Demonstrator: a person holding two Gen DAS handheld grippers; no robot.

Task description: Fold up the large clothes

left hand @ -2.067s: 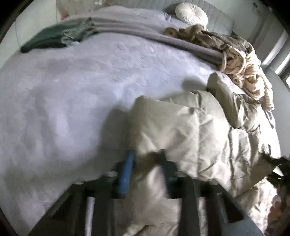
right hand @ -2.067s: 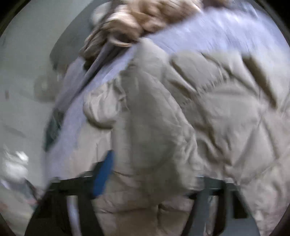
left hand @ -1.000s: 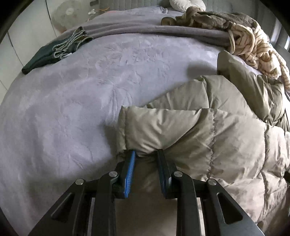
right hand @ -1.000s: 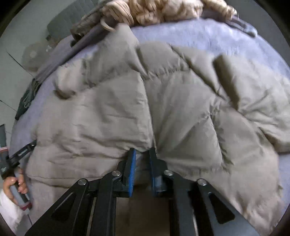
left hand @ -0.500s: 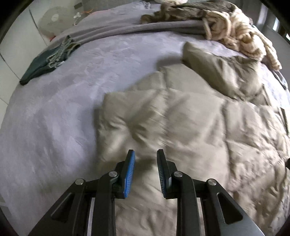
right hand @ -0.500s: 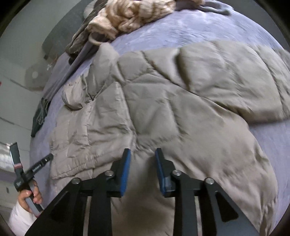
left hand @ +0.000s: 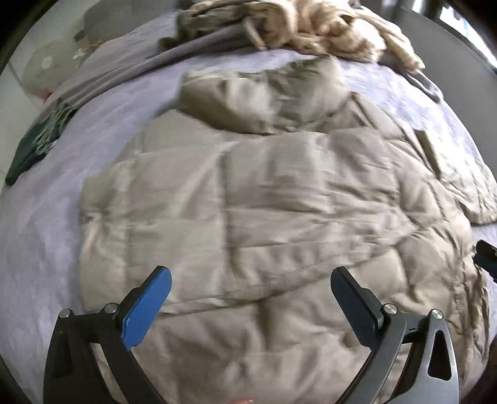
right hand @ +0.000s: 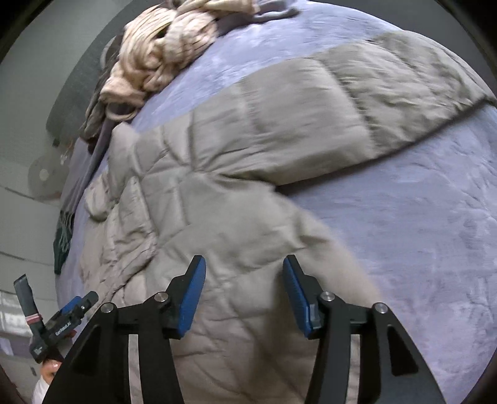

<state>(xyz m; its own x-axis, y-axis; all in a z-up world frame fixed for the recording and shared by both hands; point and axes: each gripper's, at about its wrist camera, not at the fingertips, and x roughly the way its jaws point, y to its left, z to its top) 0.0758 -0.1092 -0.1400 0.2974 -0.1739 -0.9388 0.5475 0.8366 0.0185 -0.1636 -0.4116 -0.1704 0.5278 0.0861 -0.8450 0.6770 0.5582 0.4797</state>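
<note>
Jacket (left hand: 264, 199) is lying spread flat on the bed (left hand: 40, 248), near its pile of clothes (left hand: 310, 28). Left gripper (left hand: 251, 279) and right gripper (right hand: 242, 270) are hovering over the jacket, fingers released, grasping nothing.

small white lettering on the left gripper (right hand: 66, 323) is too blurred to read.

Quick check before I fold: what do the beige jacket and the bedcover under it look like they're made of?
Beige jacket: looks like thin, smooth woven shell, probably nylon or polyester, over puffy fill; stitched quilt lines, a slight sheen and crinkled panels suggest it. Bedcover: lavender, matte, seemingly plush or fleece-like, with a faint embossed pattern; blur leaves the exact fabric open.
</note>
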